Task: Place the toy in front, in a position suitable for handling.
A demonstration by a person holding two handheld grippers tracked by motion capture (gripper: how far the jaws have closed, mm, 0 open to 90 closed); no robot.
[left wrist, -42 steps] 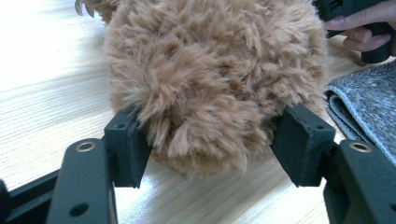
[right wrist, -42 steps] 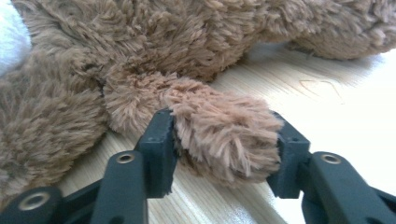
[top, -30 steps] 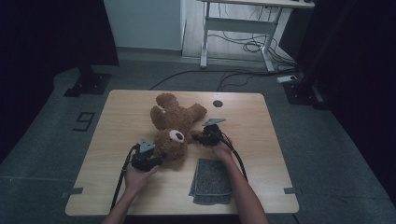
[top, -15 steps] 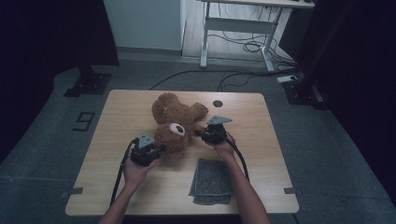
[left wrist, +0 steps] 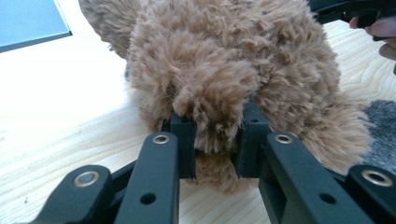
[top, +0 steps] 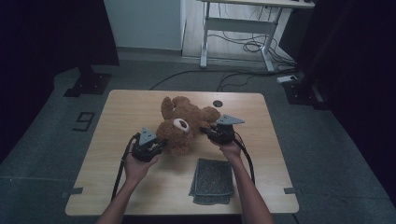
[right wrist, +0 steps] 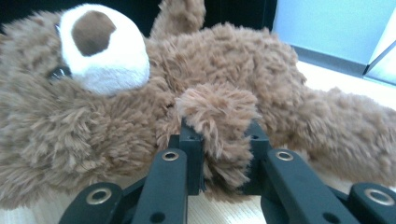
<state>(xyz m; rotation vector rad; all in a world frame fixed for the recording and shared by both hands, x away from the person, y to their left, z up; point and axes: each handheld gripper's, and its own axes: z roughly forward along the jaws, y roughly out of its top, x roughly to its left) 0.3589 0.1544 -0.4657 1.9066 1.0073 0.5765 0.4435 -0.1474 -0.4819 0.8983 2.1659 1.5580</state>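
one brown teddy bear (top: 183,127) lies on the wooden table (top: 116,140), one grey cloth (top: 212,181) just beside it. my left gripper (left wrist: 215,140) pinches a tuft of its fur; my right gripper (right wrist: 223,151) clamps a paw.

Bear's mostly hidden up close

Teddy bear (left wrist: 233,70) legs cut off by the frame; its ear tuft buried between the left tool (left wrist: 215,140) jaws.

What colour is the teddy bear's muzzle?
White, with a brown nose patch, on the teddy bear's muzzle; clearest in the right gripper view.
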